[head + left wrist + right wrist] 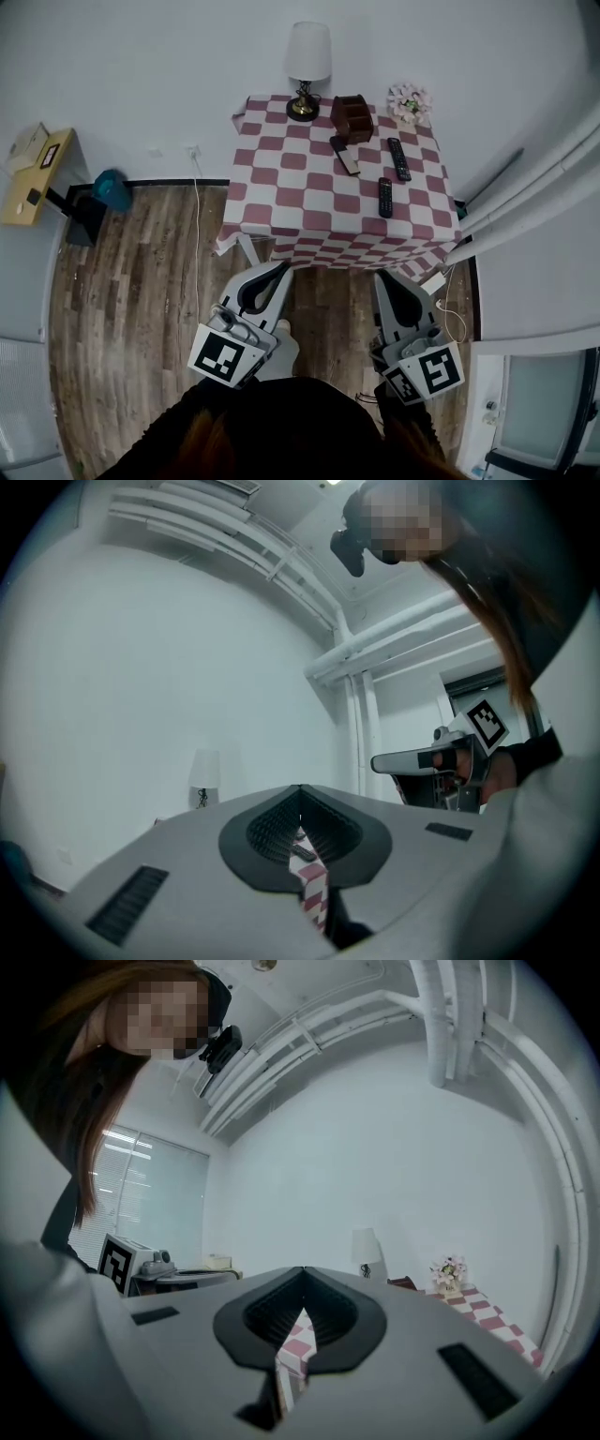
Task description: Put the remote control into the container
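Observation:
Three remote controls lie on the table with the red-and-white checked cloth (281, 178): a long black one (398, 157), a shorter black one (385, 197) and a dark one (345, 155) beside the brown wooden container (352, 117). Both grippers are held level over the wooden floor, short of the table's near edge. My left gripper (282, 266) (300, 789) is shut with nothing in it. My right gripper (380, 276) (303, 1269) is shut and empty too. Through each pair of jaws only a sliver of the checked cloth shows.
A table lamp (306, 66) and a small flower pot (409, 101) stand at the table's back edge. A yellow desk (33, 173) and a teal object (111, 190) are at the far left. White pipes (534, 197) run along the right wall. A white cable (450, 314) lies on the floor near the right gripper.

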The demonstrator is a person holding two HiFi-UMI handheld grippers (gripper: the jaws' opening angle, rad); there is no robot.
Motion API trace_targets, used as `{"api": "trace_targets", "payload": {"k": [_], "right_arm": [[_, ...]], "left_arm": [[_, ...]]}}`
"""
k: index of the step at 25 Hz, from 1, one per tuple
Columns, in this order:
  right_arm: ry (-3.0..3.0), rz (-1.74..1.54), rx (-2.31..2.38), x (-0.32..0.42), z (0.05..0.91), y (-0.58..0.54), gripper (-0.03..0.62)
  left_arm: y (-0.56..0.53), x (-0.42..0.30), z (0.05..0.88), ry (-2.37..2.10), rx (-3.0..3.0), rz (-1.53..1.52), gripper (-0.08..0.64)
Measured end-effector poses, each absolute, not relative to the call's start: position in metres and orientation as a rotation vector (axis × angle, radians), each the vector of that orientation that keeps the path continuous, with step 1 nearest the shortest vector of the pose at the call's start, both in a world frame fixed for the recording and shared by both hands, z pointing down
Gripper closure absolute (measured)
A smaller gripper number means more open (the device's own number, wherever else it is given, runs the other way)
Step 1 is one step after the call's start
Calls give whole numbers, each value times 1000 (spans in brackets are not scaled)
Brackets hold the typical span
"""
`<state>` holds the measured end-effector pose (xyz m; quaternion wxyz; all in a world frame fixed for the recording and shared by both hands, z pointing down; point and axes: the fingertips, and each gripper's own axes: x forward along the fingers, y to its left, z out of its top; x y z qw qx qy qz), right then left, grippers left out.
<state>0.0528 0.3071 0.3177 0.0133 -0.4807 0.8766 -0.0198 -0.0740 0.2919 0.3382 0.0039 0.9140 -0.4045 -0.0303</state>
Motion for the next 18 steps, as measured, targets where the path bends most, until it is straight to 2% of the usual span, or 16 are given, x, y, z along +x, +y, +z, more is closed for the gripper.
{"api": "trace_targets", "payload": {"k": [18], "right_arm": [[2763, 28, -1600, 23, 322, 197, 577]], "left_arm": [[175, -103, 330, -1244, 2889, -124, 552]]}}
